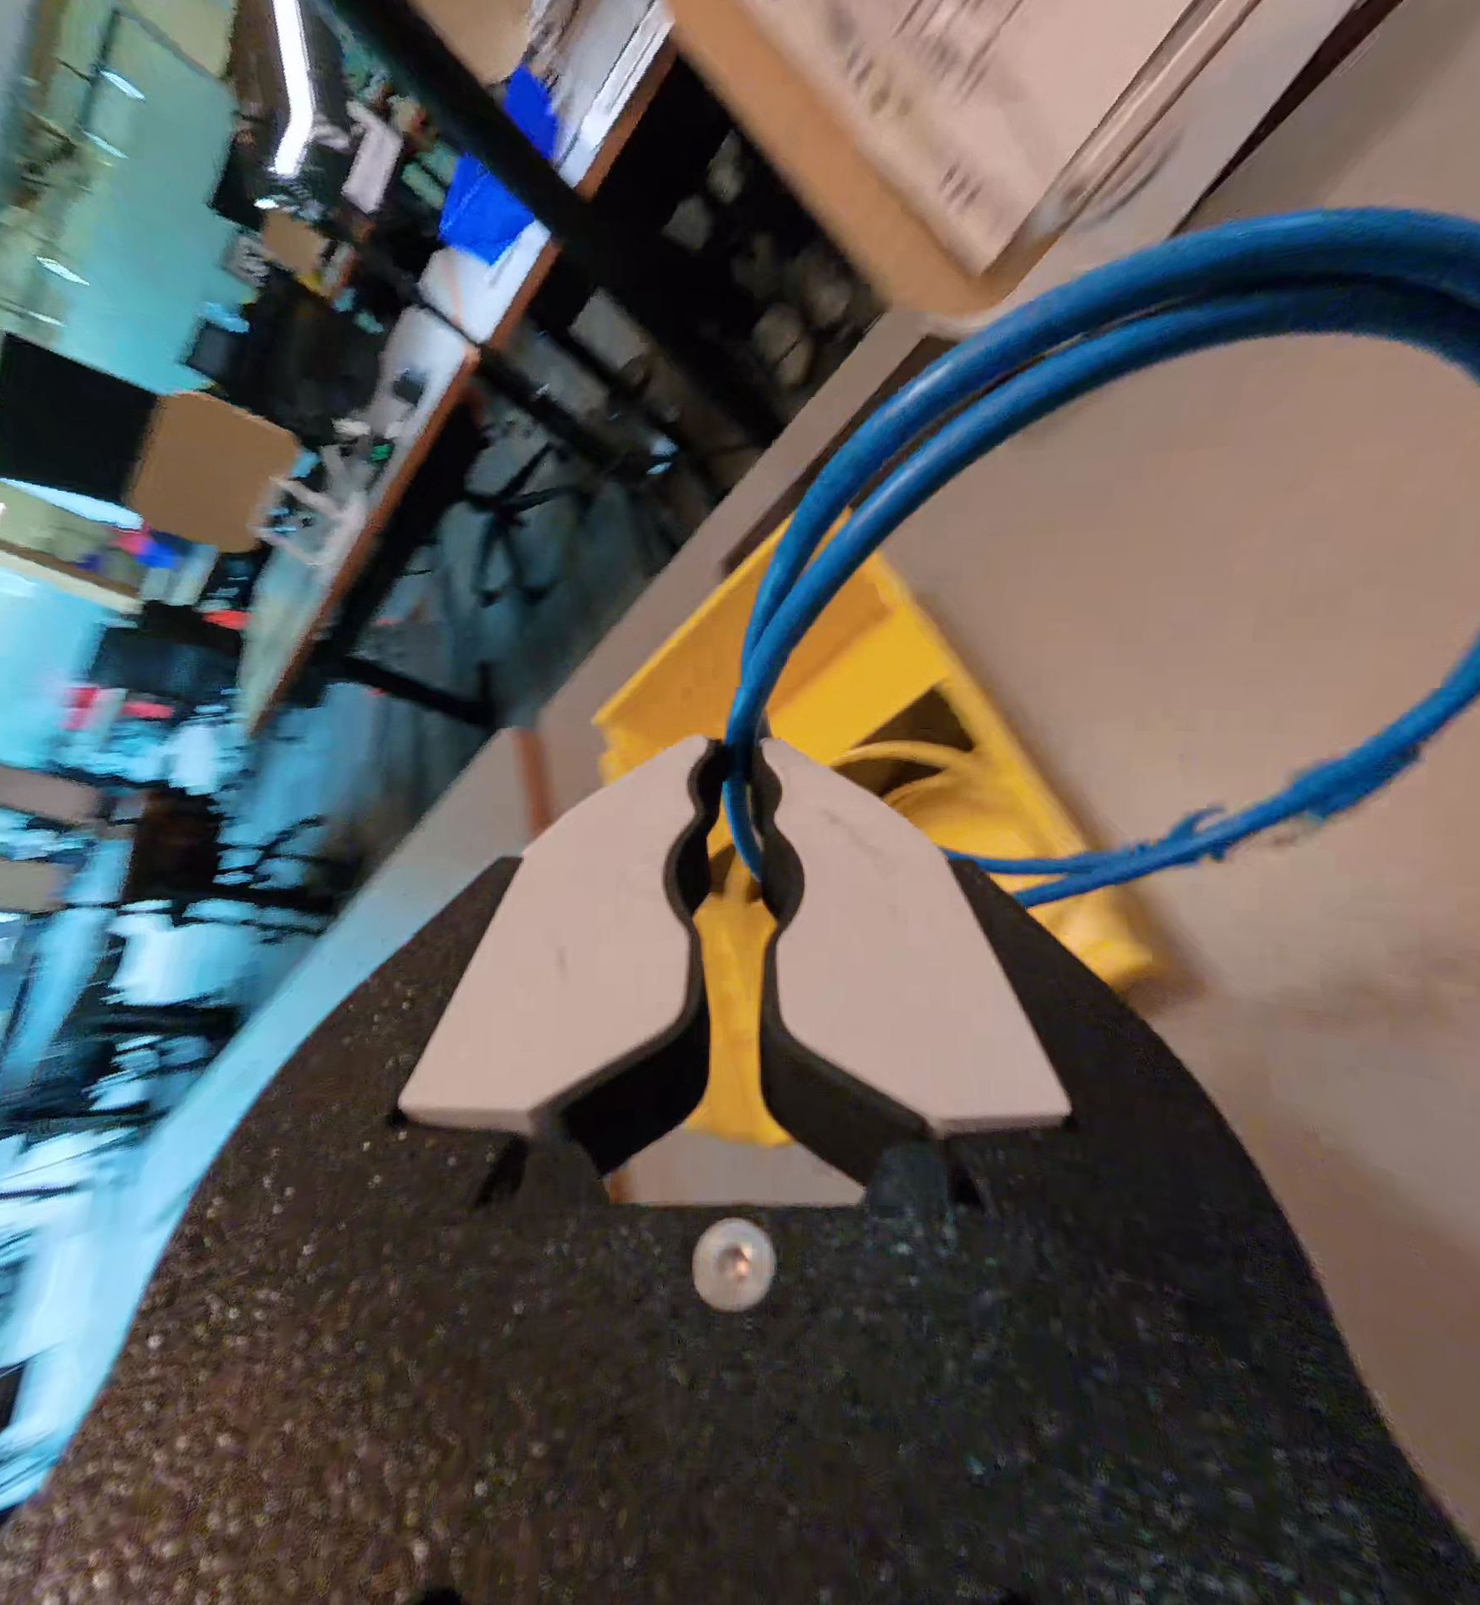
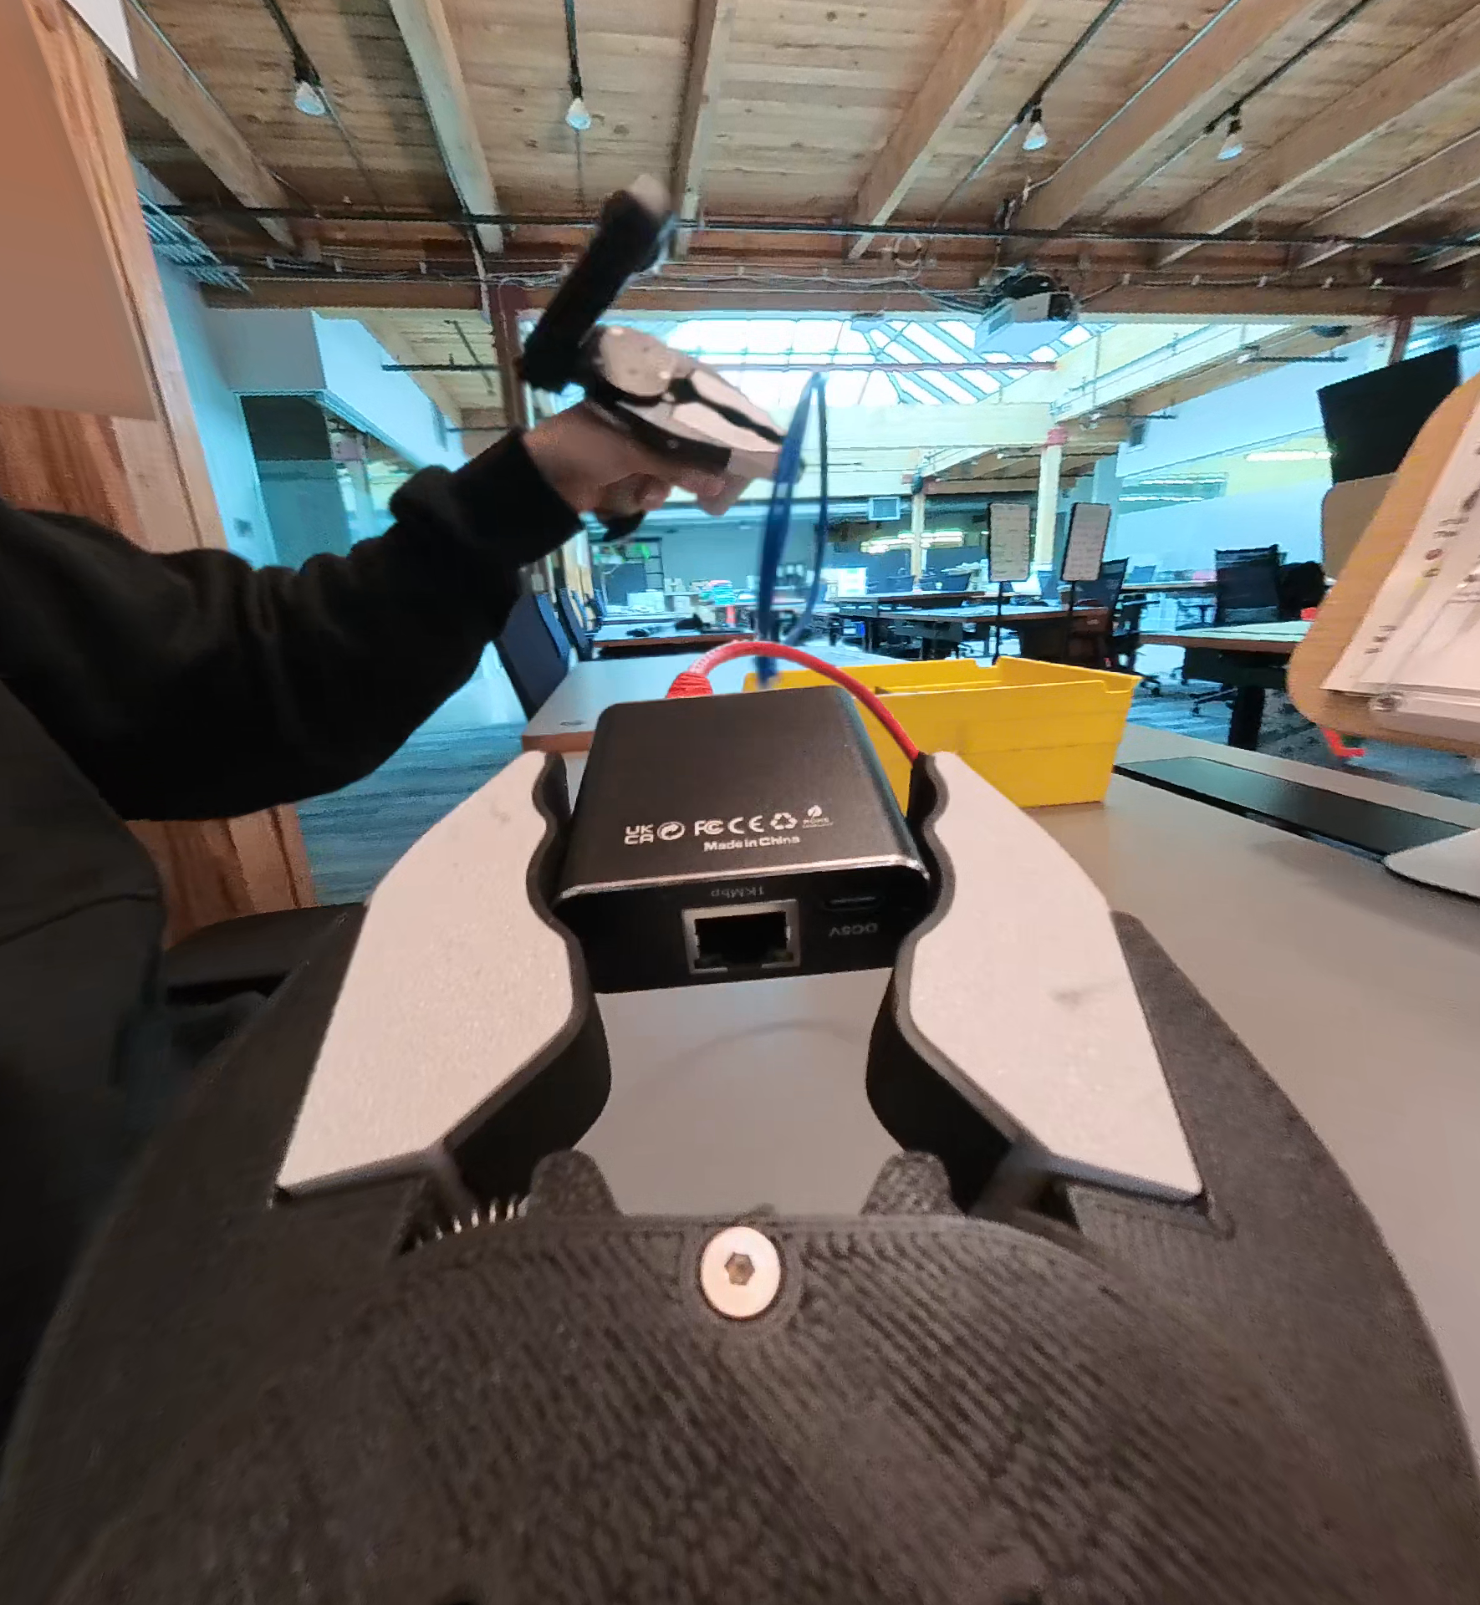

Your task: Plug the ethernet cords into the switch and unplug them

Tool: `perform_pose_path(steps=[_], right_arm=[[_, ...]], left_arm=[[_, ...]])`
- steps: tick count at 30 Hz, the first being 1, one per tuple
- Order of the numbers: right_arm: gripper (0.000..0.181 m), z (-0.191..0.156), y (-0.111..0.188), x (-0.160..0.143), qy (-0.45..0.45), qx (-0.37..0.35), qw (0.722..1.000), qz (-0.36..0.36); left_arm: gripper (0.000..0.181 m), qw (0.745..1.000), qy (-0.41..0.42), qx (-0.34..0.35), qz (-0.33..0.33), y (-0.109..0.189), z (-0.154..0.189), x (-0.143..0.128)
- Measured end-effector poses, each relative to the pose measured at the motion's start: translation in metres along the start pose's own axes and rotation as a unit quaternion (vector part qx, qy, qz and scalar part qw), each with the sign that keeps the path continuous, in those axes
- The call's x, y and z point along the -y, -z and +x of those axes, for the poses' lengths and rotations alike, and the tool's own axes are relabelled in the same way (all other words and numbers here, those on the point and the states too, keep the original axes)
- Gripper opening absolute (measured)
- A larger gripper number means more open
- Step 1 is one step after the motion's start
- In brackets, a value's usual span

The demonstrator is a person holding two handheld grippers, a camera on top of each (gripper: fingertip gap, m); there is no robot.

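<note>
My left gripper (image 1: 743, 760) is shut on a blue ethernet cord (image 1: 1014, 365), pinched at the fingertips; the cord loops wide to the right in the air above the yellow bin (image 1: 858, 643). In the right wrist view the left gripper (image 2: 763, 434) is raised high, and the blue cord (image 2: 793, 521) hangs from it down behind the switch. My right gripper (image 2: 736, 773) is shut on the black switch (image 2: 719, 782), held just above the table with an empty port facing the camera. A red ethernet cord (image 2: 815, 669) arcs over the switch's far end; its far-side ports are hidden.
The yellow bin (image 2: 1041, 729) stands on the grey table (image 2: 1327, 999) just beyond the switch, with yellow cords (image 1: 936, 825) inside. A wooden stand with papers (image 2: 1431, 556) is at the right. A person's dark sleeve (image 2: 241, 651) reaches in from the left.
</note>
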State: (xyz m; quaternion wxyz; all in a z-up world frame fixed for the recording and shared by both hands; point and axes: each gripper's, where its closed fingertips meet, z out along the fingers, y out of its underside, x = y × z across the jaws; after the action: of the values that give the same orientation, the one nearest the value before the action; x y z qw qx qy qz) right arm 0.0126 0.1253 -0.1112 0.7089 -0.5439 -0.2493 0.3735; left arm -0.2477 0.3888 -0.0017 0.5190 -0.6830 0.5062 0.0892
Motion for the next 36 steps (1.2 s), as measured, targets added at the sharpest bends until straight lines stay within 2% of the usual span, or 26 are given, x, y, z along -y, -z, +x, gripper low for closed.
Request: perform_pose_path(steps=[4,5,8,11,19,21,22,24,25,27,29,30,33,36], right_arm=[[0.075,0.007,0.012,0.007,-0.001,-0.021,1.0,0.018],[0.075,0.007,0.015,0.008,0.0,-0.023,1.0,0.019],[0.075,0.008,0.02,0.011,0.001,-0.027,0.999,0.025],[0.075,0.01,0.024,0.014,0.002,-0.03,0.999,0.031],[0.075,0.011,0.027,0.016,0.003,-0.029,0.999,0.034],[0.075,0.012,0.029,0.016,0.004,-0.032,0.999,0.034],[0.075,0.012,0.029,0.017,0.004,-0.032,0.999,0.035],[0.075,0.013,0.031,0.018,0.002,-0.034,0.999,0.04],[0.075,0.014,0.031,0.019,0.002,-0.033,0.999,0.041],[0.076,0.013,0.031,0.019,0.001,-0.03,0.999,0.041],[0.075,0.011,0.029,0.017,0.001,-0.024,0.999,0.037],[0.075,0.011,0.028,0.016,0.001,-0.023,0.999,0.034],[0.075,0.008,0.026,0.013,0.0,-0.014,1.0,0.028],[0.075,0.005,0.024,0.01,0.001,-0.008,1.0,0.019]], left_arm=[[0.005,0.991,0.062,-0.046,0.109,0.002,0.08,0.03],[0.005,0.989,0.067,-0.062,0.117,-0.001,0.103,0.032],[0.005,0.986,0.06,-0.138,0.068,-0.017,0.171,0.021],[0.005,0.979,0.053,-0.197,-0.021,-0.037,0.218,0.002],[0.006,0.975,0.08,-0.192,-0.073,-0.111,0.237,0.003],[0.02,0.973,0.07,-0.21,-0.071,-0.117,0.243,0.003],[0.027,0.971,0.055,-0.227,-0.053,-0.115,0.247,0.006],[0.024,0.966,0.001,-0.26,0.005,-0.103,0.253,0.016],[0.018,0.953,-0.047,-0.298,0.044,-0.09,0.263,0.02],[0.018,0.913,-0.145,-0.365,0.109,-0.061,0.284,0.017],[0.012,0.875,-0.201,-0.42,0.136,-0.035,0.302,0.004],[0.012,0.864,-0.208,-0.436,0.141,-0.028,0.308,-0.002],[0.013,0.862,-0.219,-0.438,0.131,-0.03,0.319,-0.021],[0.017,0.864,-0.23,-0.423,0.145,-0.038,0.326,-0.027]])
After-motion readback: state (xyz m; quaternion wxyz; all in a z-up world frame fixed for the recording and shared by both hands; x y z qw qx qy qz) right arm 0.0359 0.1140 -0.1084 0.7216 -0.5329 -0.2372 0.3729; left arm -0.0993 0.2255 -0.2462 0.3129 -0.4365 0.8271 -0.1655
